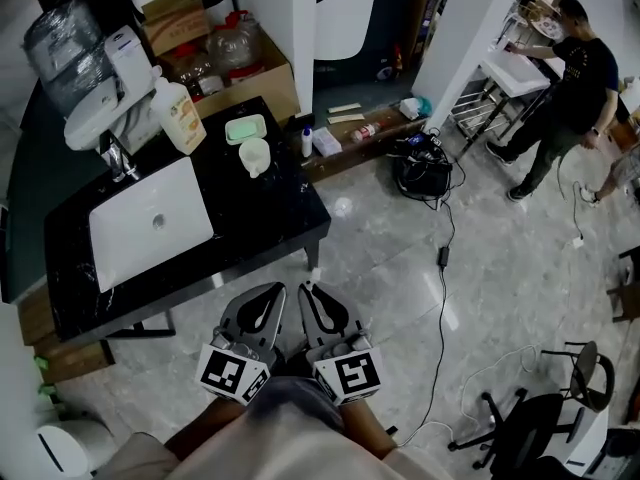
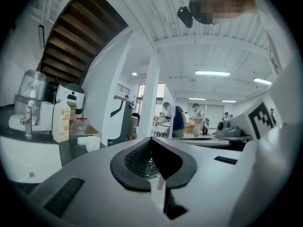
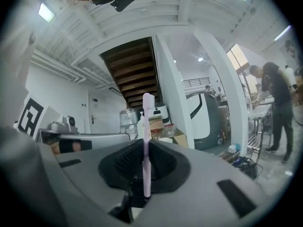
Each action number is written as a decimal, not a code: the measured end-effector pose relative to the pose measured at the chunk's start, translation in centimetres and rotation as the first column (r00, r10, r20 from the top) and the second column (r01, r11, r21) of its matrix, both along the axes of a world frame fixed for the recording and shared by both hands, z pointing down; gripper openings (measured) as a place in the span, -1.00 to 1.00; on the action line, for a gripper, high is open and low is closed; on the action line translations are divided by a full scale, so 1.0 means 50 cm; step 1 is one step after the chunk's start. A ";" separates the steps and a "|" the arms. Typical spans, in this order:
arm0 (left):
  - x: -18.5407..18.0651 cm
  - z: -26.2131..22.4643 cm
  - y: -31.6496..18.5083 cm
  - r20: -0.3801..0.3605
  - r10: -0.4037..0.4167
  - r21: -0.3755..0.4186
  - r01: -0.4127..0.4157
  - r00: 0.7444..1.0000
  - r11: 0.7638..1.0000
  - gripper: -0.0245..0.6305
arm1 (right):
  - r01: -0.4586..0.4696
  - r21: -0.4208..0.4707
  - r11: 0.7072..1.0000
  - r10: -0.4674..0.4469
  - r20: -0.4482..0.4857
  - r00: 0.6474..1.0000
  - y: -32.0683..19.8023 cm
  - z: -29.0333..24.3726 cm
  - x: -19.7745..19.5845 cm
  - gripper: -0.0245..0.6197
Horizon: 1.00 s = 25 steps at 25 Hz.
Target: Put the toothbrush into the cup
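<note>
Toothbrush [image 3: 146,141], pink, stands upright in your right gripper. On the black counter [image 1: 270,218], a white cup [image 1: 255,156] sits near the far edge. Off its near right corner, your left gripper [image 1: 272,292] has jaws pressed together. Just beside it, the right gripper [image 1: 311,292] pinches the brush.

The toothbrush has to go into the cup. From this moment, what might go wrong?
1. The right claw pinches the toothbrush low on its handle. Most of it stands free above, so it may swing or slip on the way.
2. The cup is small and stands right beside the soap dish. A misaimed brush may tip it.
3. The left claw sits close beside the right. They may knock together.
</note>
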<state>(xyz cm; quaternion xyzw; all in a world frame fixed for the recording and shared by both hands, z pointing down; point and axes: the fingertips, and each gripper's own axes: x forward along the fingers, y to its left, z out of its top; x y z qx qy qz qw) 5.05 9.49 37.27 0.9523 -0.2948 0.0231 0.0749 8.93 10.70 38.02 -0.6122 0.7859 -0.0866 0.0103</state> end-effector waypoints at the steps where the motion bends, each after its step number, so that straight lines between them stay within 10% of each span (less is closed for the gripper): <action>1: 0.000 0.005 0.000 0.022 -0.005 0.008 0.005 1.000 1.000 -0.89 | 0.008 -0.009 1.000 -0.008 0.010 1.000 0.001 0.006 -0.001 -0.79; 25: 0.041 -0.016 -0.229 -0.048 -0.026 -0.018 0.025 0.999 1.000 -0.89 | 0.061 -0.044 0.997 -0.062 -0.028 0.998 -0.208 -0.005 0.021 -0.79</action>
